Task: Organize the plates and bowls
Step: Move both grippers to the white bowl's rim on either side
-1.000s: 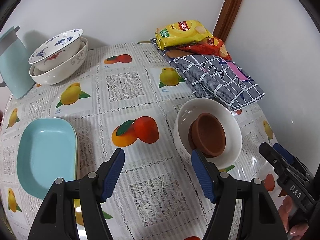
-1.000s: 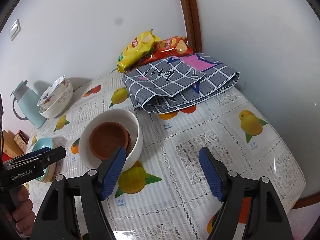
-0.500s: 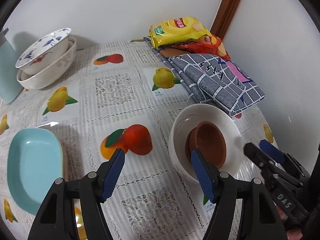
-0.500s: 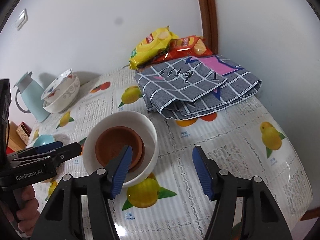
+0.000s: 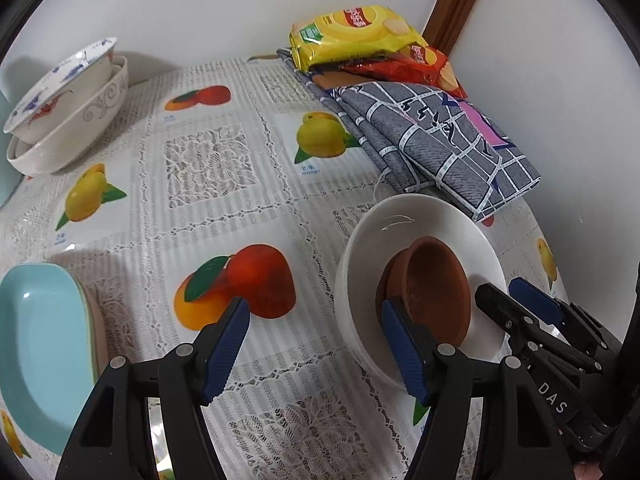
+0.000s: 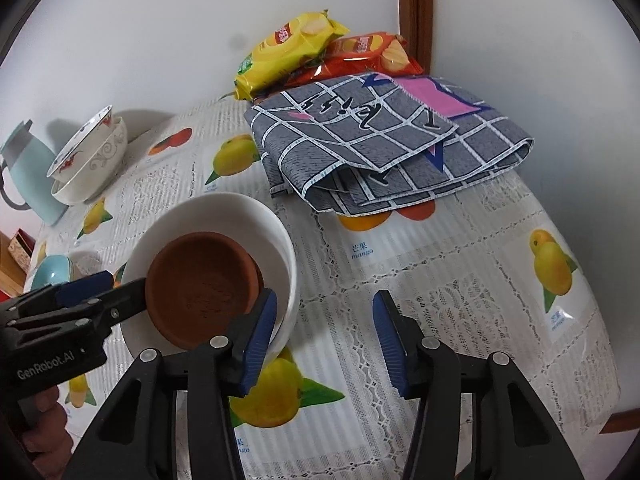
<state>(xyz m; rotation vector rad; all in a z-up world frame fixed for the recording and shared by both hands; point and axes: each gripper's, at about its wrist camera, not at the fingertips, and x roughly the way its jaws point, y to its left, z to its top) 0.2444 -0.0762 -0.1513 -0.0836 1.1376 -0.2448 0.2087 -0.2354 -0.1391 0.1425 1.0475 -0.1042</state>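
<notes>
A white bowl (image 5: 404,220) (image 6: 240,212) stands on the fruit-print tablecloth with two nested brown clay saucers (image 5: 434,280) (image 6: 200,284) inside it. My left gripper (image 5: 316,340) is open; its right finger reaches over the bowl's near rim onto the saucers, while its left finger stays well outside. My right gripper (image 6: 324,328) comes in from the opposite side, jaws closing. Its left finger is just inside the bowl's rim and its right finger stands apart on the outside. No pad presses on the bowl.
Two stacked patterned bowls (image 5: 68,120) (image 6: 88,160) sit at the back left beside a pale blue jug (image 6: 28,176). A pale blue oval dish (image 5: 40,352) lies at the left. A folded grey cloth (image 5: 432,136) and snack bags (image 5: 352,36) fill the back right corner.
Both grippers have come down and closer to the white bowl, one on each side. The right jaws have narrowed; the left jaws keep their width.
</notes>
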